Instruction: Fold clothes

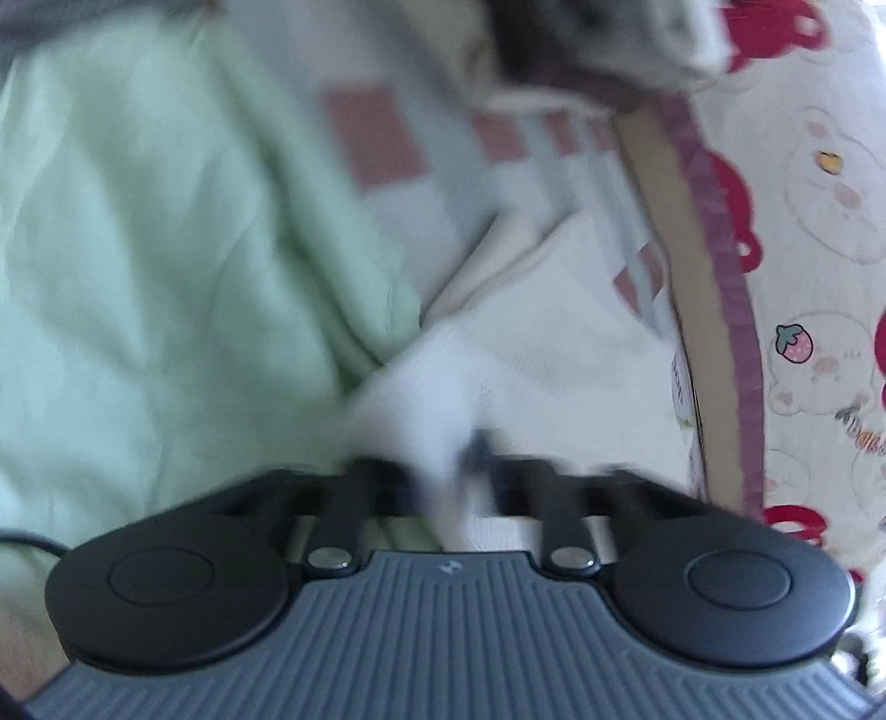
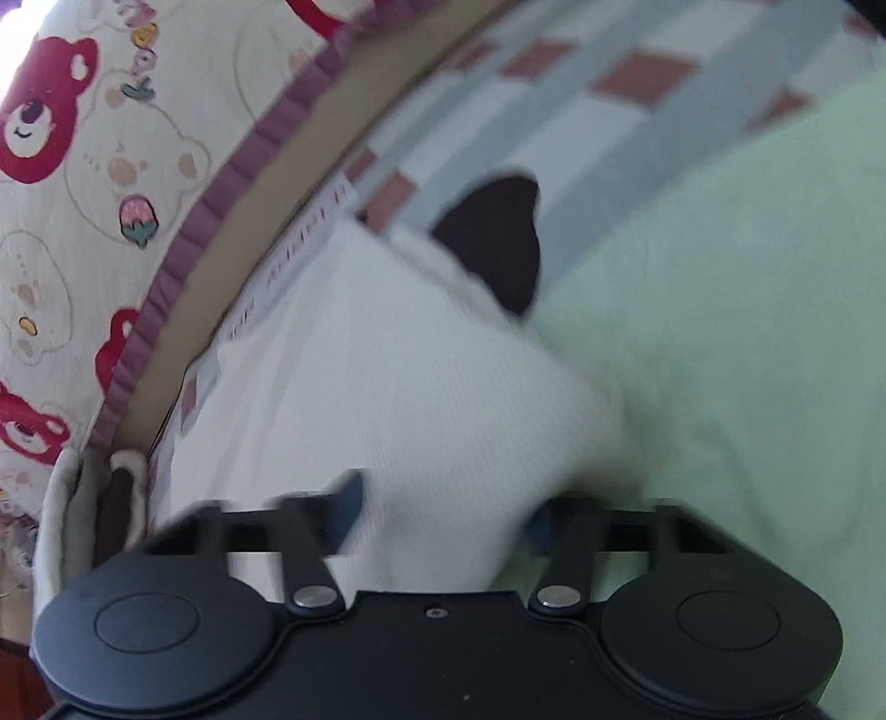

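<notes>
A white ribbed garment (image 1: 554, 343) lies on the bed beside a pale green cloth (image 1: 138, 266). In the left wrist view a bunched corner of the white garment rises straight into my left gripper (image 1: 448, 471), whose jaws are shut on it; the picture is blurred there. In the right wrist view the white garment (image 2: 398, 354) spreads from the bed's edge toward me, and a fold of it runs between the fingers of my right gripper (image 2: 443, 515), which is shut on it. The cloth hides the pads. The green cloth (image 2: 720, 332) lies to the right.
A checked sheet (image 2: 609, 99) with pink and grey squares covers the bed. A bear-print quilt (image 2: 83, 194) with a purple frill borders it, with a brown strip (image 2: 266, 194) between. A dark item (image 2: 498, 238) lies past the white garment. A blurred grey-white bundle (image 1: 598, 44) sits at the top.
</notes>
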The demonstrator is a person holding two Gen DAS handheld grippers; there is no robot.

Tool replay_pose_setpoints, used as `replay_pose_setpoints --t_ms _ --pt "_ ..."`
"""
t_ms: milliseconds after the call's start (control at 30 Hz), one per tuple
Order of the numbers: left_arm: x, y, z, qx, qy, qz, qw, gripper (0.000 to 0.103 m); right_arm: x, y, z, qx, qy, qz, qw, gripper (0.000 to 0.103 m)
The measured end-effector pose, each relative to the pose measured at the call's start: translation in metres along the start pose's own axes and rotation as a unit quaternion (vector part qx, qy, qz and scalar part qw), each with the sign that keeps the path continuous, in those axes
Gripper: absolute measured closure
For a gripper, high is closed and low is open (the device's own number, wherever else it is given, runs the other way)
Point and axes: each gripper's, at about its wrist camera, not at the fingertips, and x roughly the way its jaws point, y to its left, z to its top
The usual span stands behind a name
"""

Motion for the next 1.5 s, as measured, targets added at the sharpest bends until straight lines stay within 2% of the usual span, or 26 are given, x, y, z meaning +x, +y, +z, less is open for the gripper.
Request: replay_pose_setpoints --t_ms 67,100,167,233,267,333,400,533,600,667,767,833,867,933,1033,1100,1133,1200,1233,1300,1333,1367,1400,1433,1467,1500 --pt "-0.015 -0.019 0.002 0.057 -0.047 -0.005 0.9972 0.098 -0.008 0.009 0.009 -0.023 -0.028 0.02 0.999 0.092" --pt "-0.027 -0.031 0.001 0.091 -0.077 -0.013 0.9928 0.098 -0.018 0.018 0.013 -0.051 -0.047 0.041 0.997 0.092" --pt "-0.052 -0.059 -0.006 0.186 -0.131 -0.012 0.9737 0.099 -0.034 0.039 0.017 -0.136 -0.071 0.064 0.986 0.092" --pt "-0.063 -0.064 -0.01 0.191 -0.131 -0.009 0.9727 0.098 -0.044 0.044 0.02 -0.158 -0.073 0.067 0.982 0.093" --pt "-0.061 -0.056 -0.009 0.17 -0.117 -0.01 0.9783 0.098 -0.045 0.039 0.022 -0.15 -0.07 0.063 0.984 0.093" --pt "-0.044 -0.035 -0.011 0.121 -0.065 0.019 0.9903 0.098 -0.039 0.023 0.021 -0.131 -0.059 0.037 0.989 0.094" --pt "-0.029 -0.017 -0.019 0.102 -0.035 0.053 0.9927 0.097 -0.031 0.011 0.016 -0.116 -0.049 0.017 0.992 0.094" --pt "-0.032 -0.032 -0.026 0.175 -0.062 0.069 0.9801 0.096 -0.017 -0.008 0.006 -0.092 -0.031 -0.011 0.995 0.094" --pt "-0.038 -0.039 -0.021 0.182 -0.08 0.066 0.9778 0.096 -0.018 -0.009 0.008 -0.089 -0.031 -0.007 0.995 0.094" --pt "-0.044 -0.038 -0.017 0.17 -0.085 0.063 0.9798 0.096 -0.023 -0.004 0.014 -0.094 -0.035 0.008 0.995 0.094" --pt "-0.042 -0.034 -0.015 0.169 -0.059 0.081 0.9806 0.096 -0.031 0.01 0.022 -0.123 -0.04 0.024 0.991 0.094" --pt "-0.03 -0.036 -0.02 0.185 -0.032 0.116 0.9755 0.092 -0.027 0.009 0.021 -0.138 -0.035 0.009 0.99 0.093" --pt "-0.031 -0.039 -0.021 0.184 -0.031 0.12 0.9751 0.092 -0.022 0.004 0.018 -0.138 -0.031 -0.005 0.99 0.093" --pt "-0.042 -0.05 -0.025 0.201 -0.046 0.112 0.9721 0.092 -0.011 -0.013 0.01 -0.102 -0.019 -0.026 0.994 0.093" --pt "-0.062 -0.074 -0.033 0.259 -0.093 0.101 0.9561 0.086 -0.005 -0.031 0.0 -0.057 -0.017 -0.03 0.998 0.092" --pt "-0.069 -0.09 -0.036 0.285 -0.116 0.081 0.948 0.083 -0.001 -0.036 -0.001 -0.048 -0.012 -0.029 0.998 0.087" --pt "-0.073 -0.098 -0.038 0.298 -0.127 0.07 0.9435 0.082 0.001 -0.039 -0.001 -0.039 -0.009 -0.025 0.999 0.081" --pt "-0.068 -0.111 -0.043 0.301 -0.122 0.035 0.945 0.08 0.004 -0.044 0.001 -0.021 -0.003 -0.017 1.0 0.079" --pt "-0.06 -0.118 -0.046 0.302 -0.107 0.013 0.9472 0.077 0.006 -0.047 0.001 -0.011 0.0 -0.013 1.0 0.075" --pt "-0.033 -0.133 -0.055 0.314 -0.03 -0.038 0.9481 0.073 0.011 -0.051 0.001 0.001 0.002 -0.004 1.0 0.069" --pt "-0.019 -0.14 -0.061 0.328 0.007 -0.062 0.9427 0.072 0.014 -0.051 0.002 0.002 0.0 0.0 1.0 0.066" --pt "0.001 -0.148 -0.07 0.345 0.063 -0.087 0.9324 0.071 0.015 -0.049 0.002 0.001 -0.004 0.001 1.0 0.065" --pt "0.017 -0.151 -0.077 0.341 0.104 -0.098 0.9292 0.071 0.017 -0.046 0.003 -0.002 -0.007 0.001 1.0 0.064" --pt "0.033 -0.155 -0.084 0.335 0.146 -0.108 0.9245 0.071 0.017 -0.041 0.005 -0.01 -0.011 0.005 1.0 0.067" --pt "0.046 -0.157 -0.089 0.315 0.178 -0.114 0.9253 0.071 0.016 -0.036 0.007 -0.021 -0.02 0.017 0.999 0.086" --pt "0.054 -0.158 -0.095 0.307 0.193 -0.118 0.9245 0.071 0.012 -0.028 0.01 -0.038 -0.028 0.036 0.998 0.089"
